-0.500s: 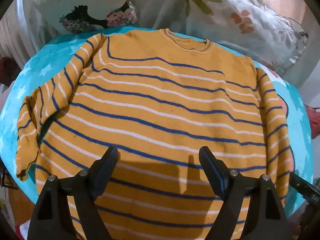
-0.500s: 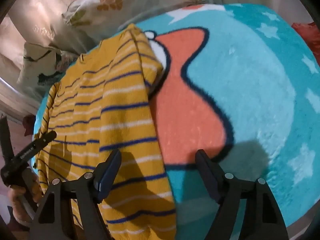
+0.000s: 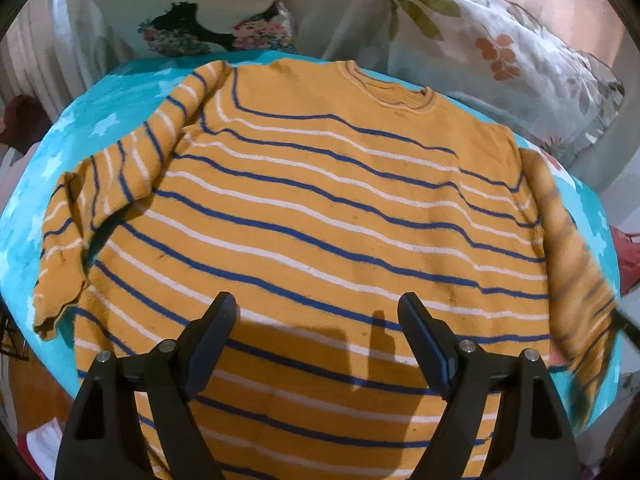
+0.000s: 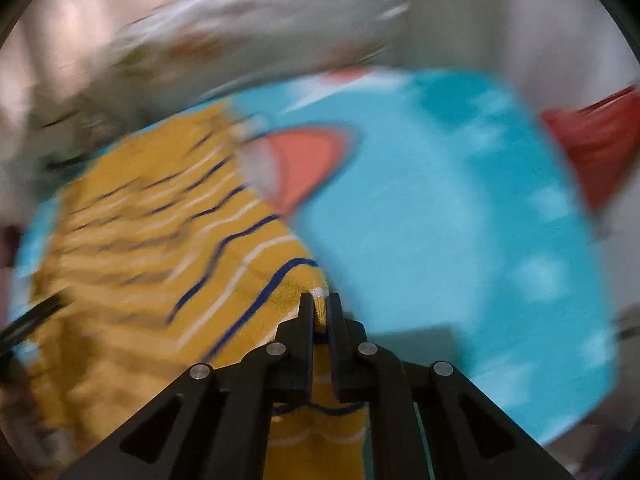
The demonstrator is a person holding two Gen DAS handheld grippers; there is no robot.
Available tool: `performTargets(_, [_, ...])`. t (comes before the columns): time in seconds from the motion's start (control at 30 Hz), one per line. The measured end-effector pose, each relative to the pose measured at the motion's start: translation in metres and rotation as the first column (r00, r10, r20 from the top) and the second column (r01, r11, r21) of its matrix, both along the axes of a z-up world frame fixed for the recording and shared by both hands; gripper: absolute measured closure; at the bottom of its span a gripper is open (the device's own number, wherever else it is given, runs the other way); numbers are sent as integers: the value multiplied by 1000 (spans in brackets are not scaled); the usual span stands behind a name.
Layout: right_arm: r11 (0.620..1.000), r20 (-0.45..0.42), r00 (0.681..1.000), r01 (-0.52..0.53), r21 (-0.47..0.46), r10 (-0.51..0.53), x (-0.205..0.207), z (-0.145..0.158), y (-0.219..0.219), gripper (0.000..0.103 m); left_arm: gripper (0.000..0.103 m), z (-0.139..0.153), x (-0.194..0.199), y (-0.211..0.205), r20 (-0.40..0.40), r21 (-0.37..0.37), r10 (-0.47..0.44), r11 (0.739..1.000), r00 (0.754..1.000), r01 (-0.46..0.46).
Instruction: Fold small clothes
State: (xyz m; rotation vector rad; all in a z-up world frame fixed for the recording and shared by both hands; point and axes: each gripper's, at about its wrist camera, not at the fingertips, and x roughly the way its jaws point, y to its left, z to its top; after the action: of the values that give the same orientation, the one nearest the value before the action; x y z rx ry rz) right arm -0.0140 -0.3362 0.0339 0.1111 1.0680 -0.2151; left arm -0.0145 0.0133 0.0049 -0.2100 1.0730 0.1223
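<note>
An orange sweater (image 3: 320,216) with blue and white stripes lies flat, collar away from me, on a turquoise blanket (image 3: 104,120). My left gripper (image 3: 316,312) is open and empty, hovering over the sweater's lower body. Its left sleeve (image 3: 104,208) lies crumpled beside the body. My right gripper (image 4: 320,304) is shut on the sweater's right sleeve (image 4: 224,256), with a fold of orange knit between its fingers. That sleeve shows blurred at the right edge of the left wrist view (image 3: 576,288). The right wrist view is motion-blurred.
Floral pillows (image 3: 500,48) and a cushion with a printed figure (image 3: 200,12) lie behind the blanket. The blanket (image 4: 460,240) carries an orange cartoon patch (image 4: 304,164). A red object (image 4: 592,136) lies beyond its right edge.
My right gripper has closed on the right sleeve and is lifting it in fast motion. The left gripper stays open and has barely moved.
</note>
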Motion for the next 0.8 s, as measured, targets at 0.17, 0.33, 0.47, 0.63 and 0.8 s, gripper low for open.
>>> performTargets(0.17, [976,23,983,186,-113,-185,12,11,-50,93,21,-2,1,3,-40,-8,18,1000,999,-19])
performTargets(0.33, [994,80,992,98,-40,-95,9,18,-13,68,21,-5,1,-2,-45,35,17,999,999,-15])
performTargets(0.47, [1000,63,998,-16,22,15,14,7,34,67,21,-7,-6,-6,-24,64,-9,998,1000,10])
performTargets(0.63, [988,31,992,-124,94,121,18,-13,85,60,21,-2,-16,-7,-7,101,-45,994,999,46])
performTargets(0.8, [978,24,984,-180,104,178,21,-16,128,51,21,7,-14,4,17,115,-76,991,997,74])
